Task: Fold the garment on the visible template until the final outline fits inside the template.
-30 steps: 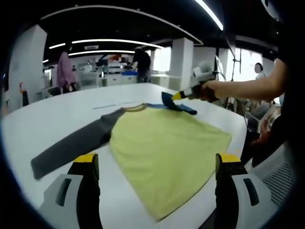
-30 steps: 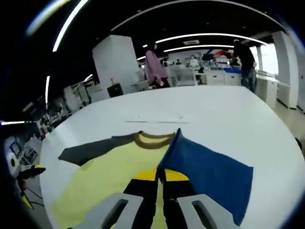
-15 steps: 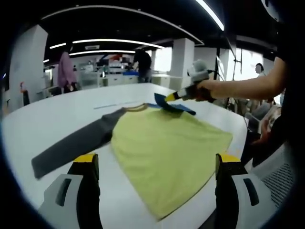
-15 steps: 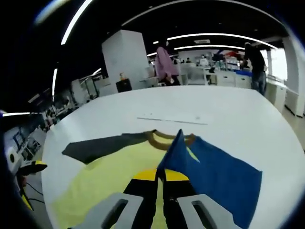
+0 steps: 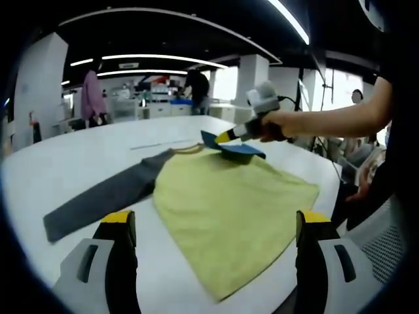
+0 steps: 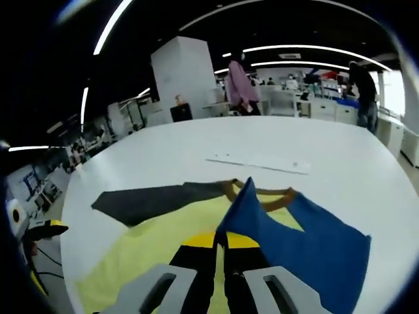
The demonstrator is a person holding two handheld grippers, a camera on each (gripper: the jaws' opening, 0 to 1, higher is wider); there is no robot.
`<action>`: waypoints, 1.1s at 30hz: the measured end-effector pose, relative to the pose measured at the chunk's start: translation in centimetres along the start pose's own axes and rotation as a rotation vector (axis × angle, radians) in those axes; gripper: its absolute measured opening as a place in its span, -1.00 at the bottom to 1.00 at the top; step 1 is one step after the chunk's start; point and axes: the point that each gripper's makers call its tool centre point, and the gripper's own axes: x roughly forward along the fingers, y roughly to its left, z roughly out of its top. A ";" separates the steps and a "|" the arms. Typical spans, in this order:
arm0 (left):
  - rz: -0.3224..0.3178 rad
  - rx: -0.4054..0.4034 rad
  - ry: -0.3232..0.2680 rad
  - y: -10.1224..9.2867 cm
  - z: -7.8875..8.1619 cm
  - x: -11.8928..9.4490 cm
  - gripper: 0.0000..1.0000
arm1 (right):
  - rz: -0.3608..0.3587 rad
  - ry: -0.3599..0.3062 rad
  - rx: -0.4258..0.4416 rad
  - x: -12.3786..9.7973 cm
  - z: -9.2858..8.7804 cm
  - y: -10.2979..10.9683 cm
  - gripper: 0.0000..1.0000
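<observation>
On the white table (image 5: pixel 46 173) the shirt (image 5: pixel 229 209) lies flat with its yellow body toward me and its neckline (image 6: pixel 258 193) at the far end. One grey sleeve (image 5: pixel 98 196) is spread out to the side, still unfolded. The blue sleeve (image 6: pixel 308 248) is lifted off the table — my right gripper (image 6: pixel 220 241) has its jaws pressed together on the sleeve's edge, the cloth rising in a peak just above the tips. In the left gripper view that same gripper (image 5: pixel 226 137) hangs over the collar area with the blue cloth draped under it. My left gripper (image 5: pixel 213 226) is spread wide and holds nothing; it hovers near the shirt's hem.

Step in hand, as I judge it: fold the blue sleeve across the yellow body.

1. I keep the pinch firm and carry the sleeve low over the body, so the cloth trails flat instead of bunching.
2. I aim the fold line along the shoulder seam, parallel to the shirt's side edge.
3. I lower the sleeve fully onto the yellow panel before parting the jaws — releasing in the air would let it land skewed.
4. I bring the idle gripper down on the hem only if the body starts to drag.

I cannot make out a template outline under the shirt.
</observation>
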 end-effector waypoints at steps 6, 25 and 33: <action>0.003 -0.001 0.004 0.0 -0.1 -0.1 0.98 | 0.026 0.011 -0.020 0.9 0.2 1.1 -1.00; 0.024 -0.011 0.009 0.4 -0.4 -0.8 0.98 | 0.115 0.045 -0.078 3.6 1.3 4.8 -1.00; 0.032 -0.014 0.010 0.6 -0.4 -1.0 0.98 | 0.153 0.062 -0.119 4.4 1.6 6.4 -1.00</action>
